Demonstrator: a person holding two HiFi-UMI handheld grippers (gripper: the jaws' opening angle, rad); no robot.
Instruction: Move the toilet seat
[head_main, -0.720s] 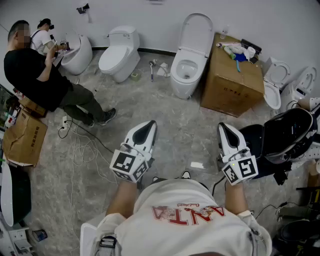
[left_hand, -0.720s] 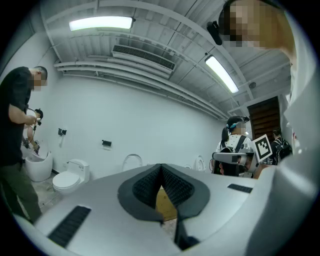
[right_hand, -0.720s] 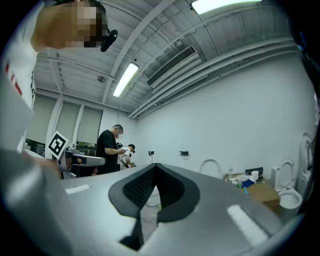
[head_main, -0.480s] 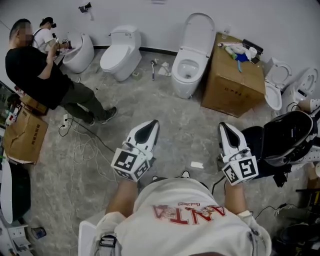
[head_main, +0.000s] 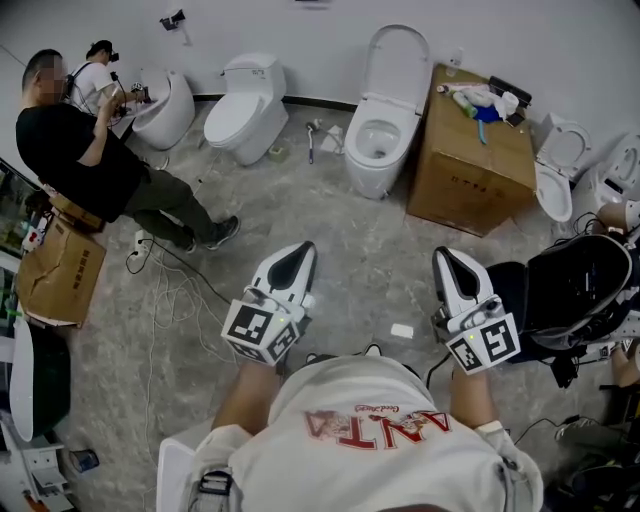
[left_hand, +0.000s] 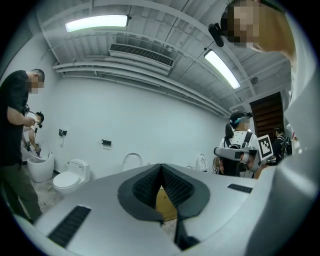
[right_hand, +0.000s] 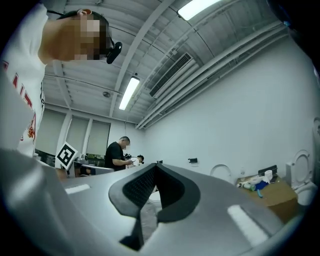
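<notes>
A white toilet (head_main: 378, 140) stands ahead against the far wall, its seat and lid (head_main: 394, 65) raised upright. In the head view my left gripper (head_main: 292, 258) and right gripper (head_main: 446, 262) hang side by side in front of my chest, well short of the toilet, both pointing forward. Both are shut with nothing between the jaws. In the left gripper view the raised lid (left_hand: 132, 161) is small beyond the shut left gripper (left_hand: 161, 170). The right gripper view shows the shut right gripper (right_hand: 155, 171) and the lid (right_hand: 220, 171) at the wall.
A cardboard box (head_main: 467, 155) with small items on top stands right of the toilet. Another toilet (head_main: 241, 108) with lid down is at left, more white toilets (head_main: 556, 170) at right. A person in black (head_main: 95, 160) crouches at left near cables (head_main: 165, 295). A black chair (head_main: 565, 290) is close at right.
The view has drifted slightly, so the room sits a little further right in the frame. Both grippers stay shut in about the same place before my chest.
</notes>
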